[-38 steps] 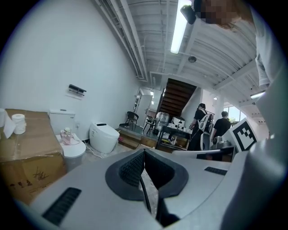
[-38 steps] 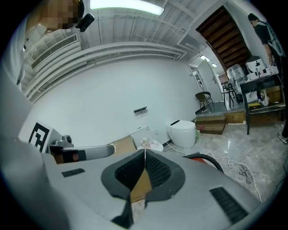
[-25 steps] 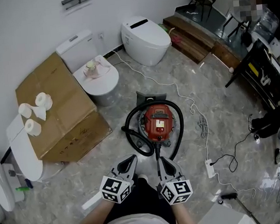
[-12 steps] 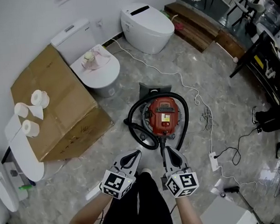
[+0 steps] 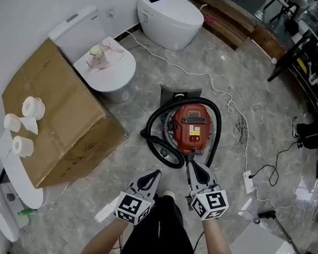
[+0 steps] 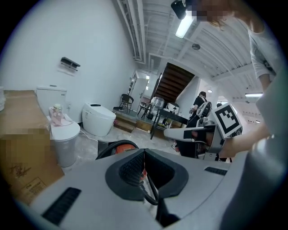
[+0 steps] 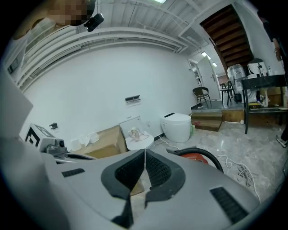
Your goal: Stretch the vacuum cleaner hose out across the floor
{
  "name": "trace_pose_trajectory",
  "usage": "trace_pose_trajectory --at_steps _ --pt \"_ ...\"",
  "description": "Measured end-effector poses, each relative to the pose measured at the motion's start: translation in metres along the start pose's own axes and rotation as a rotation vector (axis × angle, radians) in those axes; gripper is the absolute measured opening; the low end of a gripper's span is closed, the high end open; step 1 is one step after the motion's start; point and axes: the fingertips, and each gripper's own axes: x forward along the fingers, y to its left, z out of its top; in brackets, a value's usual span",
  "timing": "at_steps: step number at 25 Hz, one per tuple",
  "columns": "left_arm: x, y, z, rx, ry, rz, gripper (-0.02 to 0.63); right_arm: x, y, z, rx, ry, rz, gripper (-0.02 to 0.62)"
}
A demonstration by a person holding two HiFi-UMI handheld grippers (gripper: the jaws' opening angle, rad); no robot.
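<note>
A red canister vacuum cleaner (image 5: 193, 127) sits on the marble floor in the head view, with its black hose (image 5: 164, 151) coiled in a loop around it. My left gripper (image 5: 152, 174) is shut and empty, a little short of the hose's near left bend. My right gripper (image 5: 191, 164) is also shut and empty, with its tip just short of the vacuum's near end. In the left gripper view the shut gripper (image 6: 144, 151) points at the vacuum (image 6: 124, 146) and hose (image 6: 108, 149). In the right gripper view the shut gripper (image 7: 145, 152) has the hose (image 7: 204, 154) to its right.
A large cardboard box (image 5: 53, 113) with paper rolls (image 5: 31, 107) lies at the left. Two toilets (image 5: 108, 73) (image 5: 171, 17) stand against the far wall. A white cable (image 5: 223, 94) runs to a power strip (image 5: 248, 181) right of the vacuum. Wooden steps (image 5: 233, 23) and black furniture (image 5: 307, 55) stand at the right.
Both grippers have sunk toward the floor and come closer to the vacuum's near end. Their jaws stayed shut. The vacuum and hose have not moved.
</note>
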Motion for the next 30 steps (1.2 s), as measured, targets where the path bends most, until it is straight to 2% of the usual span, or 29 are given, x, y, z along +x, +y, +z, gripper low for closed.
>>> trace_pose_trajectory --at_steps 7,12,17,26,30 --pt "0.041 0.053 -0.059 -0.019 0.003 0.027 0.008 0.048 -0.025 -0.061 -0.007 0.014 -0.003 0.017" --pt "0.074 0.079 -0.113 -0.021 0.04 0.024 0.008 0.08 -0.038 -0.102 -0.034 0.019 -0.013 0.017" --pt "0.102 0.098 -0.16 -0.096 0.028 0.026 0.008 0.112 -0.05 -0.143 -0.054 0.013 -0.005 0.017" --pt "0.162 0.135 -0.243 -0.123 0.052 0.002 0.009 0.165 -0.063 -0.228 -0.106 0.054 0.055 0.017" --pt "0.187 0.158 -0.277 -0.165 0.066 0.027 0.009 0.183 -0.071 -0.265 -0.113 0.075 0.081 0.017"
